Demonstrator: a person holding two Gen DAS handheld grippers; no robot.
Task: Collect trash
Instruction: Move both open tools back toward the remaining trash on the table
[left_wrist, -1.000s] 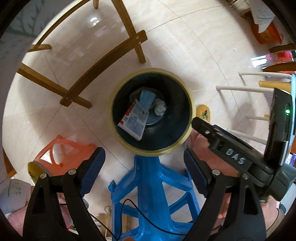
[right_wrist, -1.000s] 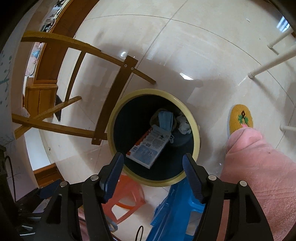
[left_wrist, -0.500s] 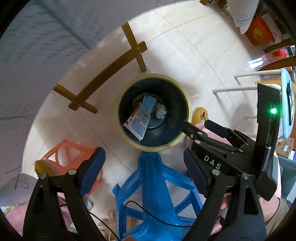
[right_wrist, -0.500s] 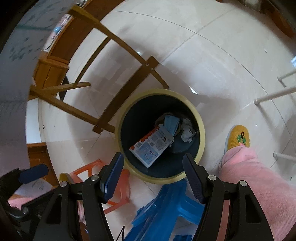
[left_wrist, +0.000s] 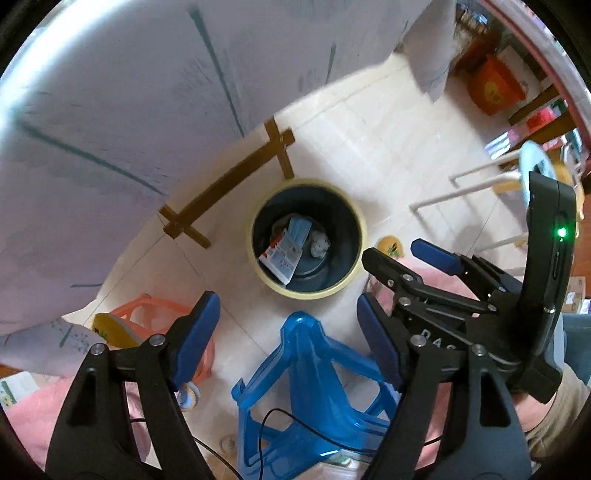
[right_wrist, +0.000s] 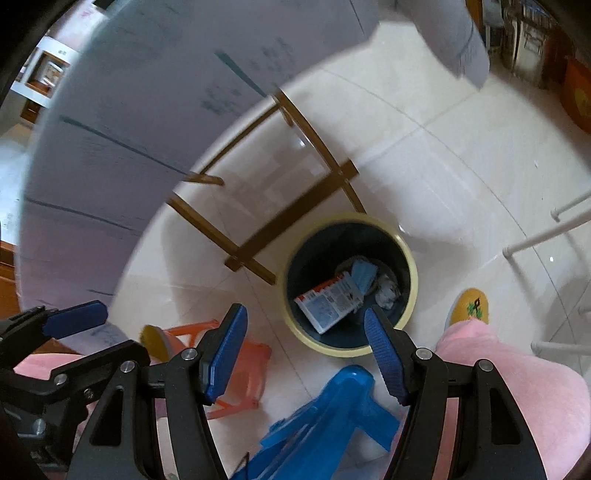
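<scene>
A round bin with a yellow rim (left_wrist: 307, 294) (right_wrist: 413, 280) stands on the tiled floor well below both grippers. Inside it lie a red-and-white printed box (left_wrist: 282, 255) (right_wrist: 328, 301), a blue face mask (left_wrist: 299, 229) (right_wrist: 364, 275) and a crumpled white wad (left_wrist: 319, 245) (right_wrist: 388, 291). My left gripper (left_wrist: 286, 334) points straight down; its jaws are closing, with nothing between them. My right gripper (right_wrist: 306, 347) stands open and empty, tilted down toward the bin. Each gripper also shows at the edge of the other's view: the right gripper (left_wrist: 406, 258), the left gripper (right_wrist: 92, 336).
A blue plastic stool (left_wrist: 317, 369) (right_wrist: 343, 402) and an orange stool (left_wrist: 147, 314) (right_wrist: 243, 365) sit near the bin. A table with a pale cloth (left_wrist: 129, 129) overhangs its wooden braces (left_wrist: 229, 184). A yellow slipper (right_wrist: 471, 306), a pink trouser leg (right_wrist: 517, 391) and white rack legs (left_wrist: 461, 184) are on the right.
Both grippers have risen away from the bin, which now looks smaller. The tablecloth's edge has come into the top of both views. The left jaws stand slightly narrower.
</scene>
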